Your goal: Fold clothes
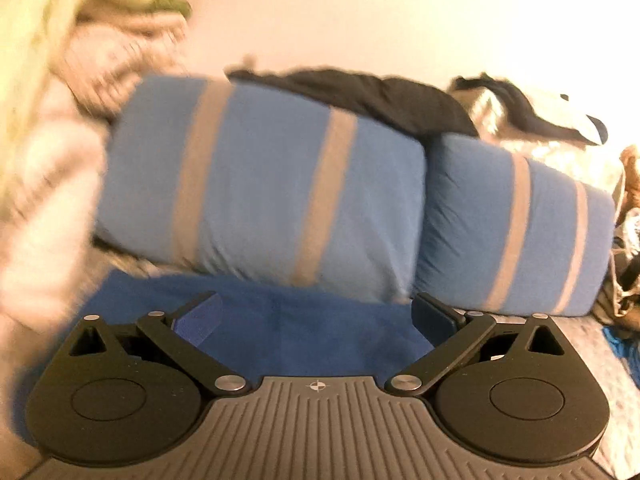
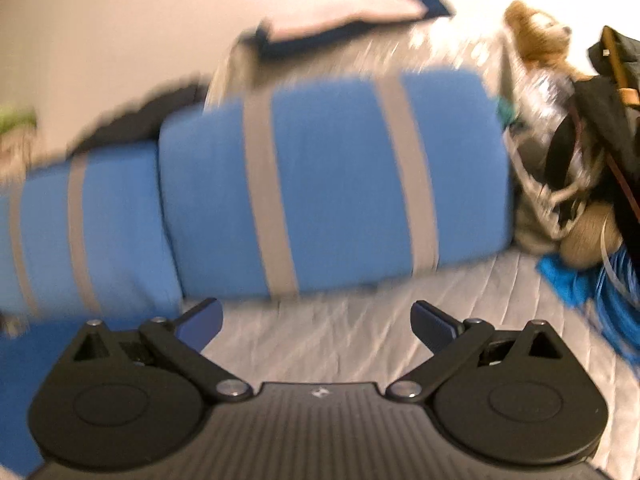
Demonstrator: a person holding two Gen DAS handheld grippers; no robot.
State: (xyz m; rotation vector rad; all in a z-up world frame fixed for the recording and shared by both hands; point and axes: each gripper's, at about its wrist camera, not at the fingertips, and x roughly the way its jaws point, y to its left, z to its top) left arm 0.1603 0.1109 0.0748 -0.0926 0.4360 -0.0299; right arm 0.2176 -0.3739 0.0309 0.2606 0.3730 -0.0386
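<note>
Left gripper: the black two-finger left gripper (image 1: 316, 316), lower centre of its frame, is spread wide with nothing between its jaws.
Right gripper: the black two-finger right gripper (image 2: 316, 320) is equally wide apart and holds nothing, above a pale quilted bedcover (image 2: 360, 332).
Clothes: a deep blue cloth garment (image 1: 280, 320) lies flat just beyond the left fingers; a blurred heap of cream and green clothes (image 1: 60, 80) fills the upper left.
Background: two light blue pillows with grey stripes (image 1: 260, 184) span mid-frame, with a black garment (image 1: 372, 96) draped on top.
</note>
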